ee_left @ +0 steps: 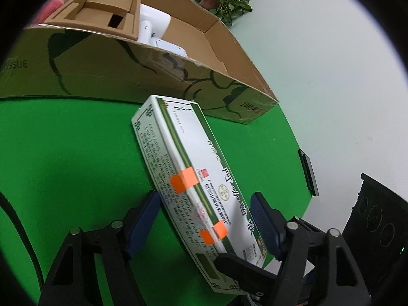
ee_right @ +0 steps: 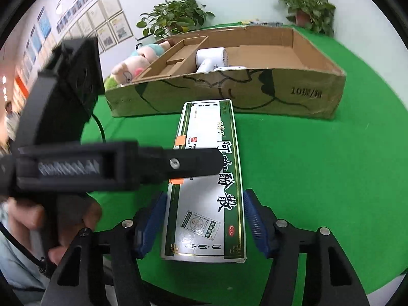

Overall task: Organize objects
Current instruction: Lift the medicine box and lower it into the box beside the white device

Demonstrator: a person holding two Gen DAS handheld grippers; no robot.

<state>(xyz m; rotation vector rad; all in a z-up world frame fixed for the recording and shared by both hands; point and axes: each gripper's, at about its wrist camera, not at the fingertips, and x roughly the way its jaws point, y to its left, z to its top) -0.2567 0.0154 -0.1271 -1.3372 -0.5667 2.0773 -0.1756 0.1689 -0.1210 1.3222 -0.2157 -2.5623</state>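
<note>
Gripping the long white-and-green box (ee_right: pixel 206 191) squarely looks like the step in hand: both grippers straddle it, and neither view shows plainly whether the blue pads press its sides or stand just off them, so I cannot tell if it is held. The right gripper (ee_right: pixel 204 221) has the near end of the box between its pads, about half open; the left gripper (ee_left: pixel 205 225) straddles the same box from the side, its arm crossing over the lid. A level, two-handed lift should keep the box from twisting. It lies flat on the green surface (ee_right: pixel 318 178), marked with orange tape tabs (ee_left: pixel 185 179), dark lettering and green borders. Beyond its far end stands an open cardboard carton (ee_right: pixel 255 89) holding a white hair dryer (ee_right: pixel 211 58).
</note>
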